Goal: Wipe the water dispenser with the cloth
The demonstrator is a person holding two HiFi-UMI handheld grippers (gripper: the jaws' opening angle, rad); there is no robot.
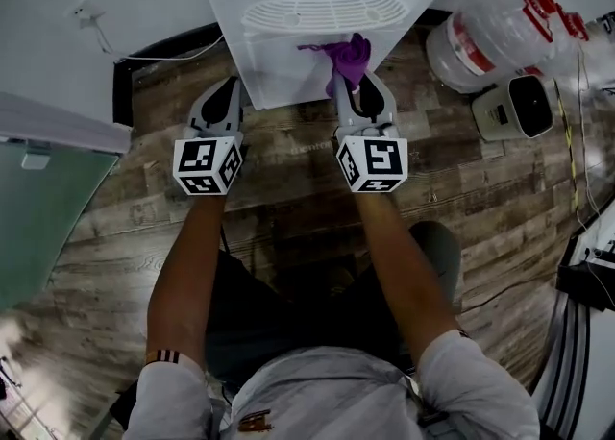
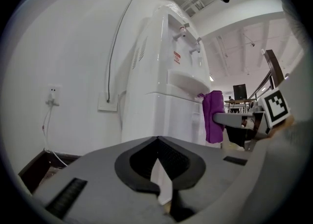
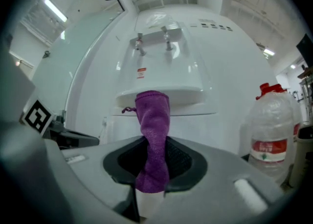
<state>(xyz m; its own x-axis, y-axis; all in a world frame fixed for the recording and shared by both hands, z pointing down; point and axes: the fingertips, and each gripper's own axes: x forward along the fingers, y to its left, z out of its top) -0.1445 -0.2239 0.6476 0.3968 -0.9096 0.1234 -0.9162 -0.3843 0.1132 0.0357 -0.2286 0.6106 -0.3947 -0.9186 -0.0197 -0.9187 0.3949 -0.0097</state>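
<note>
Right gripper (image 3: 154,145) clamps the purple cloth (image 3: 152,115), held at the front of the water dispenser (image 3: 210,61); better to press it flat and stroke evenly. Left gripper (image 2: 157,141) is closed on nothing.

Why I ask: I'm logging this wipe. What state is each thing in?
water dispenser: upright.
left tool: shut, nothing between its jaws.
right tool: shut on the cloth.
cloth: bunched, clamped, free end at the water dispenser's front.
water bottle: upright, red cap on.
</note>
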